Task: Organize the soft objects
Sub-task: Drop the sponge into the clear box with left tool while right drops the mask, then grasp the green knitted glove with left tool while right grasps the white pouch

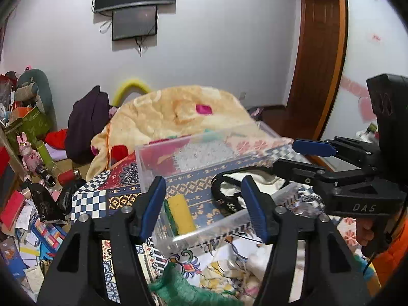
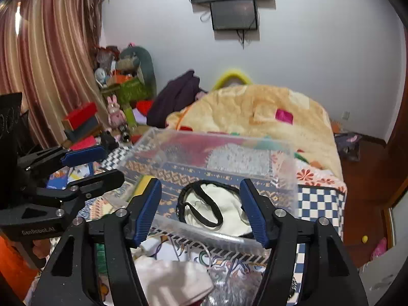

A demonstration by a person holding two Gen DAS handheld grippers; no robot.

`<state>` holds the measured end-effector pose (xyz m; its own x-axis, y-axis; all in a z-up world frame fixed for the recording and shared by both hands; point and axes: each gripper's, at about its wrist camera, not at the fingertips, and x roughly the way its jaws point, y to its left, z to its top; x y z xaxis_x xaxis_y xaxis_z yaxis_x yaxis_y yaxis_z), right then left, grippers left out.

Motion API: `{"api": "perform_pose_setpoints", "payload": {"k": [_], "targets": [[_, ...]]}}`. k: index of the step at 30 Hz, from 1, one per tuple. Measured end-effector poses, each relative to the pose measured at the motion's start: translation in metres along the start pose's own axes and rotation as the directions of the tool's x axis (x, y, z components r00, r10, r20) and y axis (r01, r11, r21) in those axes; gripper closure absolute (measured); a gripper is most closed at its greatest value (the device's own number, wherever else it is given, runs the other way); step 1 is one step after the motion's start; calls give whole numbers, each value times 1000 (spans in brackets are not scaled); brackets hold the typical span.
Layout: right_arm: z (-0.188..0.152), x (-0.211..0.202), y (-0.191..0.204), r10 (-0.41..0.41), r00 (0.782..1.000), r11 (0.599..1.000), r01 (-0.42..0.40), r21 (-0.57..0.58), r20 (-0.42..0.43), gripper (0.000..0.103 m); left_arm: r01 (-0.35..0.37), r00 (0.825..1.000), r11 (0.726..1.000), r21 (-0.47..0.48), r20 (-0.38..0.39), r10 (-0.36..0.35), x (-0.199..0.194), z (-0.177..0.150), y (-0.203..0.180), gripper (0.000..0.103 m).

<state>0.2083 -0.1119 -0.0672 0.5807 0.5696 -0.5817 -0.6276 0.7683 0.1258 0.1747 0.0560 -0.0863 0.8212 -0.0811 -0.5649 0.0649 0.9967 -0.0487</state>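
Note:
A clear plastic bin [image 1: 199,234] [image 2: 219,137] stands on the patterned bedspread. Inside it lie a yellow-green sponge [image 1: 179,215] [image 2: 142,185] and a cream cloth with black trim [image 1: 244,186] [image 2: 216,209]. My left gripper [image 1: 204,204] is open and empty, just before the bin's near wall. My right gripper [image 2: 201,204] is open and empty, above the near wall by the cream cloth; it also shows in the left wrist view [image 1: 290,155]. In front of the bin lie a green knit item [image 1: 183,288] and a white soft item [image 2: 173,280].
A rumpled yellow blanket [image 1: 183,109] [image 2: 255,112] is piled behind the bin. A dark purple garment [image 1: 86,122] lies at the bed's far left. Toys, boxes and papers [image 1: 28,178] crowd the floor at left. A wooden door frame [image 1: 318,63] stands at right.

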Motion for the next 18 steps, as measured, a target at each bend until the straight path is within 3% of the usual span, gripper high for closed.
{"api": "perform_pose_setpoints", "payload": {"k": [6, 11, 18], "targets": [[-3, -33, 9, -21, 995, 1000, 22, -6, 93, 25, -7, 998, 1000, -5, 59, 8, -35, -7, -1, 29], [-14, -46, 16, -20, 993, 1000, 22, -10, 117, 22, -5, 998, 1000, -31, 56, 6, -48, -21, 4, 26], [-39, -38, 27, -29, 997, 999, 30, -17, 72, 22, -34, 999, 999, -42, -3, 34, -47, -50, 7, 26]]}}
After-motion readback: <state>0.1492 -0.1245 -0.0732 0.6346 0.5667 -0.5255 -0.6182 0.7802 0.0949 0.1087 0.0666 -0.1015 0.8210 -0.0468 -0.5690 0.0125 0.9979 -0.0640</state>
